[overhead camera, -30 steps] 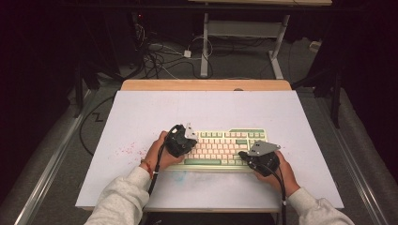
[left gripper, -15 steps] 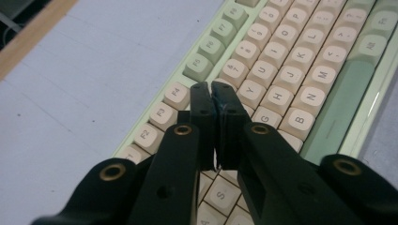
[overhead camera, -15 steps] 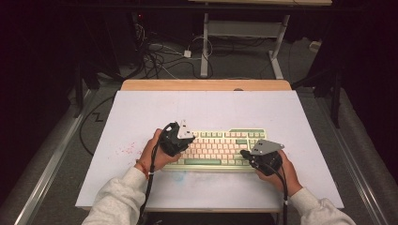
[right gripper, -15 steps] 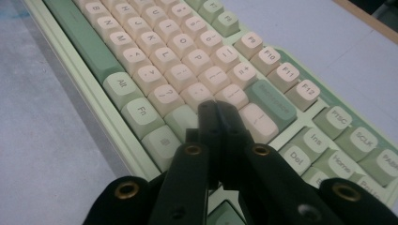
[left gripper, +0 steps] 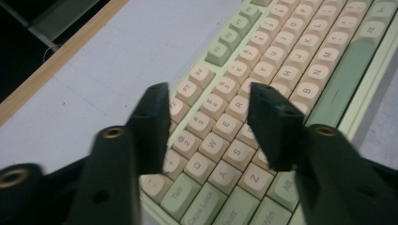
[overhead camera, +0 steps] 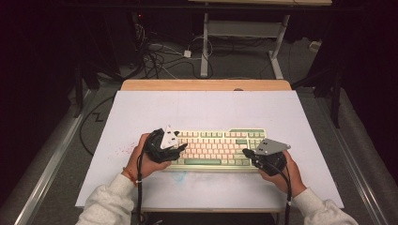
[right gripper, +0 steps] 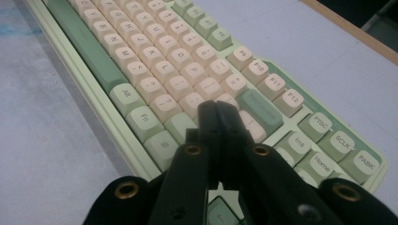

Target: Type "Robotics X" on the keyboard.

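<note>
The left gripper (left gripper: 209,101) hangs over the left end of the keyboard (overhead camera: 218,147) with its jaws spread wide, nothing between them; in the left gripper view the E, W and S keys show through the gap. The right gripper (right gripper: 217,110) has its jaws pressed together, empty, above the keys at the keyboard's right end; whether the tips touch a key cannot be told. The keyboard lies flat at the lower centre of the high view on the white table (overhead camera: 206,110), long axis running left to right, space bar toward the person.
</note>
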Action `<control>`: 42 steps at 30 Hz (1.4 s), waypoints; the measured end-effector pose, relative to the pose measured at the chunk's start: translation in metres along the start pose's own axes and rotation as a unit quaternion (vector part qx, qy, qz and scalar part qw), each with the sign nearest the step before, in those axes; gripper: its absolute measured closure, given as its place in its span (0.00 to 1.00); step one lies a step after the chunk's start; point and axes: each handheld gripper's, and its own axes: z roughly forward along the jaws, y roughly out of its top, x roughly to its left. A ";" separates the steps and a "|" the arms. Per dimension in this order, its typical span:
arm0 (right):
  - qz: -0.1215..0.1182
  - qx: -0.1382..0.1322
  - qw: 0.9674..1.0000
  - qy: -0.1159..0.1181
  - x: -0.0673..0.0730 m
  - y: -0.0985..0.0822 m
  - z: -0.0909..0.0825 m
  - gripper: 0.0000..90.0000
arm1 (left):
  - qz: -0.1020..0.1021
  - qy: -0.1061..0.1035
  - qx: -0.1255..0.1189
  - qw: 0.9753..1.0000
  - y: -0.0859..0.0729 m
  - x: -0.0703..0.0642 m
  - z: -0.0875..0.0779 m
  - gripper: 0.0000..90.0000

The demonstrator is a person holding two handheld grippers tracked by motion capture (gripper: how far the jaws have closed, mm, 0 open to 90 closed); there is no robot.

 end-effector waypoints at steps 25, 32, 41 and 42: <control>-0.008 -0.008 1.000 0.008 0.001 0.026 0.014 1.00 | -0.015 0.046 0.029 0.998 -0.066 -0.014 -0.031 0.21; -0.015 -0.005 1.000 0.017 0.004 0.040 0.032 1.00 | -0.021 0.045 0.039 0.998 -0.077 -0.016 -0.034 0.21; -0.026 0.021 0.999 0.035 0.014 0.053 0.062 1.00 | -0.028 0.042 0.040 0.998 -0.079 -0.015 -0.036 0.21; -0.025 0.026 0.999 0.036 0.015 0.054 0.067 1.00 | -0.028 0.043 0.040 0.998 -0.079 -0.015 -0.035 0.21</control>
